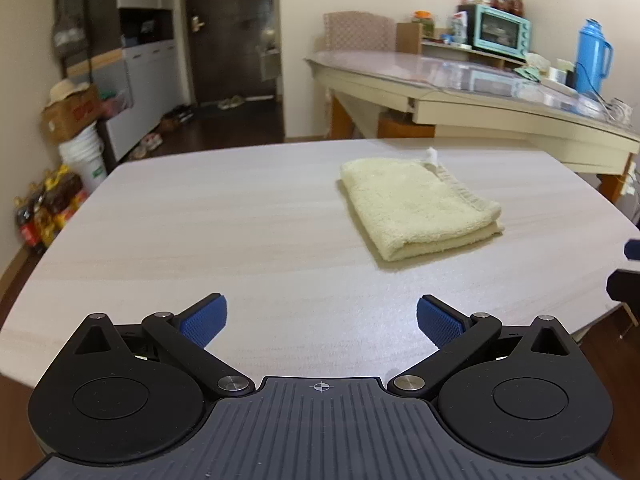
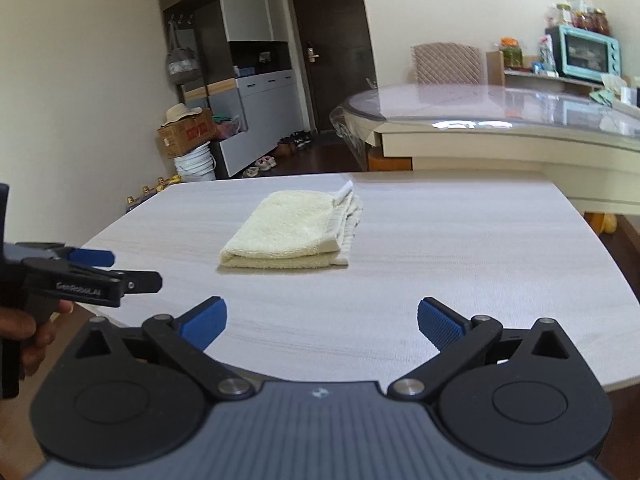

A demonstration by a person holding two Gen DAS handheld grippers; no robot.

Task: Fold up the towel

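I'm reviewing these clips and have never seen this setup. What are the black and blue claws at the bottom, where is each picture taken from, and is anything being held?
Each picture comes from a camera on a hand-held gripper, looking along its two blue-padded fingers. One shows the left gripper, the other the right gripper; both are open and hold nothing. A folded pale yellow towel lies on the light wooden table, untouched. The right view also catches the left gripper from the side, held in a hand.
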